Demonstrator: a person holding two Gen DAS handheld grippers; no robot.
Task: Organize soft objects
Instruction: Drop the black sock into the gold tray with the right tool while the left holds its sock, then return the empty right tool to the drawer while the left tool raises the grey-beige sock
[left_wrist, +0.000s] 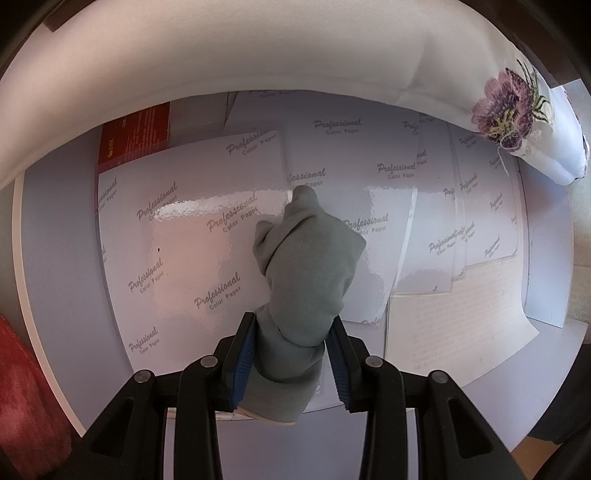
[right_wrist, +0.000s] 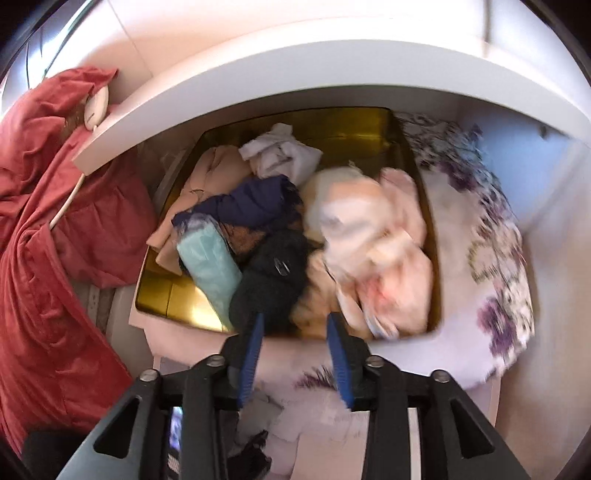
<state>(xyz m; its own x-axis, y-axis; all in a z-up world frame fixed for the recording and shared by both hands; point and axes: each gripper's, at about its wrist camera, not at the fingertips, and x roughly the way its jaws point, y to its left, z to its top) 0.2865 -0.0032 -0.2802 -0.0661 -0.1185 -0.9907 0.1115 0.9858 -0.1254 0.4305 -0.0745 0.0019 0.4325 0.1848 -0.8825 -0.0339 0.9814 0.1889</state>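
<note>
Nearest the left cam: left gripper, blue pads clamped on a rolled grey-green cloth that hangs straight down over glossy sheets printed "Professional Color Paper" on a white surface. White fabric w/ purple embroidered flower bunched at upper right. Right gripper – jaws apart, nothing btwn them – hovers over the near rim of a gold tray heaped w/ soft items: teal cloth, navy piece, pink/white bundle (blurred). Red fabric left of tray; floral cloth on its right.
</note>
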